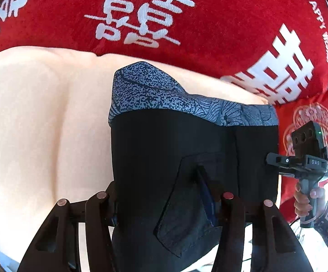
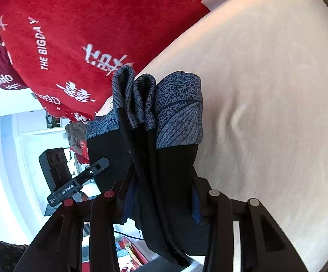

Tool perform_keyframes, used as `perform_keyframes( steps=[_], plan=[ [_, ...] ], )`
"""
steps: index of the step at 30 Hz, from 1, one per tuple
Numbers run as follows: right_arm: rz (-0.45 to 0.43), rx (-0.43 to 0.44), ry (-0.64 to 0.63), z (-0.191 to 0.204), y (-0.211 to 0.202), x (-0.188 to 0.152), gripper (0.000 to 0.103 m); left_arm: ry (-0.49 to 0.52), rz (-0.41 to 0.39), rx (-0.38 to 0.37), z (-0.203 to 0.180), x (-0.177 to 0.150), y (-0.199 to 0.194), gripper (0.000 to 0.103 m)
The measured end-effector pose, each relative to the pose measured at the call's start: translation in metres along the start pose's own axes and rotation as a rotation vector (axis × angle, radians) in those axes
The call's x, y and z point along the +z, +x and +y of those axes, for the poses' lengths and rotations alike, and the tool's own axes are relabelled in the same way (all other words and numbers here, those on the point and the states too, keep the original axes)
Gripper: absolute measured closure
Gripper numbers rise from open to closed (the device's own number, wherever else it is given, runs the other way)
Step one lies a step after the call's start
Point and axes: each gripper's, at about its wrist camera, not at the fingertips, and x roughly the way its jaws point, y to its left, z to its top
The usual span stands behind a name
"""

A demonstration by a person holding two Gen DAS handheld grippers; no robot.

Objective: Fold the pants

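The black pants (image 1: 173,149) with a blue-grey patterned cuff band (image 1: 155,90) hang in the air over a cream bed sheet (image 1: 39,117). My left gripper (image 1: 164,201) is shut on the pants beside a back pocket (image 1: 186,210). My right gripper (image 2: 161,199) is shut on bunched folds of the same pants (image 2: 164,158), with the patterned band (image 2: 177,108) hanging ahead of it. The right gripper also shows in the left wrist view (image 1: 300,158), held by a hand at the cloth's right edge. The left gripper shows in the right wrist view (image 2: 77,181).
A red blanket with white characters (image 1: 186,22) lies on the far side of the bed, also seen in the right wrist view (image 2: 84,34). A red cushion (image 1: 311,122) is at the right. The cream sheet (image 2: 266,90) spreads below. A bright room lies beyond the bed's edge (image 2: 16,147).
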Motion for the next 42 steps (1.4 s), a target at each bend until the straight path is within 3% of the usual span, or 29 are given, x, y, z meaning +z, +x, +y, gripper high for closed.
perform_keyframes(
  steps=[9, 14, 15, 19, 20, 23, 30, 40, 42],
  plan=[
    [-0.039, 0.000, 0.046, 0.013, 0.019, -0.067, 0.059, 0.030, 0.040, -0.002, 0.024, -0.042, -0.028, 0.047],
    [-0.042, -0.043, 0.054, 0.005, 0.044, -0.083, 0.059, 0.044, 0.055, 0.026, 0.051, -0.059, -0.011, 0.047],
    [-0.037, -0.067, 0.050, 0.002, 0.049, -0.083, 0.058, 0.039, 0.065, 0.041, 0.057, -0.061, -0.003, 0.044],
    [-0.060, -0.167, 0.011, -0.008, 0.060, -0.081, 0.044, 0.044, 0.005, 0.107, 0.071, -0.064, 0.007, 0.005],
    [-0.064, -0.184, 0.016, -0.010, 0.061, -0.080, 0.040, 0.043, 0.000, 0.124, 0.072, -0.064, 0.009, 0.002],
    [-0.079, -0.230, 0.021, -0.011, 0.060, -0.082, 0.033, 0.039, 0.007, 0.136, 0.072, -0.063, 0.009, 0.002],
    [-0.090, -0.434, 0.002, 0.015, 0.047, -0.102, 0.023, 0.096, 0.006, 0.282, 0.045, -0.072, -0.013, 0.002],
    [-0.124, -0.595, -0.008, 0.063, 0.040, -0.156, 0.013, 0.117, 0.057, 0.383, 0.005, -0.107, -0.051, 0.002],
    [-0.132, -0.607, -0.016, 0.075, 0.042, -0.165, 0.001, 0.127, 0.063, 0.381, -0.002, -0.116, -0.058, 0.002]
  ],
)
